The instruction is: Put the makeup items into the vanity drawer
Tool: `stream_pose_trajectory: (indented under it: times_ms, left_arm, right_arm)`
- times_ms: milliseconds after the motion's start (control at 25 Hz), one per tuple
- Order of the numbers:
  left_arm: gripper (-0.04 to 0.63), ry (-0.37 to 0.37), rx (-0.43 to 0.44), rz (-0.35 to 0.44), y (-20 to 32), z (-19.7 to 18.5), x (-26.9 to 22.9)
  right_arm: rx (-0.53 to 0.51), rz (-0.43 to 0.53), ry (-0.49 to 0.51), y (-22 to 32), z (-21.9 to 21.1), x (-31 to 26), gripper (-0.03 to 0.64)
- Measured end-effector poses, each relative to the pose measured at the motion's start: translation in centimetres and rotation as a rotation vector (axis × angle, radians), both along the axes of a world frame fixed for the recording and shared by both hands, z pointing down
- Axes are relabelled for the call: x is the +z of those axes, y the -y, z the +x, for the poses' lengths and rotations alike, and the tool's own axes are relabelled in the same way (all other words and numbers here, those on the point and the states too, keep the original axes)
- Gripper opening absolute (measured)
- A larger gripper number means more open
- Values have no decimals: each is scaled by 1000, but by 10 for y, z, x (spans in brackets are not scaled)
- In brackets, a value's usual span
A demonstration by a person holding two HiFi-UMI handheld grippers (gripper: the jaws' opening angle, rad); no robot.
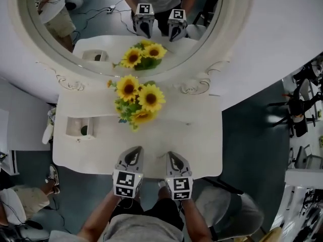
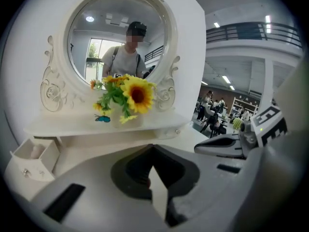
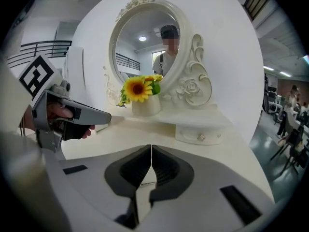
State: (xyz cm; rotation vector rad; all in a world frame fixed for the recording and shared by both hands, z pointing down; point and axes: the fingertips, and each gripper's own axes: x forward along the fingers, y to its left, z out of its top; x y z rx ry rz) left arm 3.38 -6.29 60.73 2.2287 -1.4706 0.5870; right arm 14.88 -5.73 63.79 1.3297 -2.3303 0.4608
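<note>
The white vanity table has a small drawer pulled open on its left side, with a dark item inside. That drawer also shows in the left gripper view. A second small drawer under the right of the shelf is closed. No loose makeup item shows on the tabletop. My left gripper and right gripper hover side by side over the table's near edge. Both point toward the mirror. Each has its jaws closed tip to tip, left gripper and right gripper, with nothing seen between them.
A vase of sunflowers stands mid-table before the oval mirror. A grey seat sits at the near right. Another person sits on the floor at the left. Bare tabletop lies between the grippers and the flowers.
</note>
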Motion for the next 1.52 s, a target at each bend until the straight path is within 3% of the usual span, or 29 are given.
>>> stream_pose_trajectory:
  times_ms: [440,520,720,840,1520]
  left_arm:
    - [0,7,-11,-74,-9,0,41]
    - [0,6,-13,-79,-10,1,43]
    - [0,3,-15,-87,-10,4,46]
    - [0,1,-19,-91,-9,4,48]
    - [0,0,-38,-114,-2,-4,58]
  right_arm:
    - [-63,-78,-28,-15,-7,50,28]
    - [-104,-105,-32,-18,-10,57,159]
    - [-150,-105,-75,-18,-15,69,331]
    - [-163,-120,-100,-17,-16,77,380]
    - [-208,-215,-174,-8,-14,101,399]
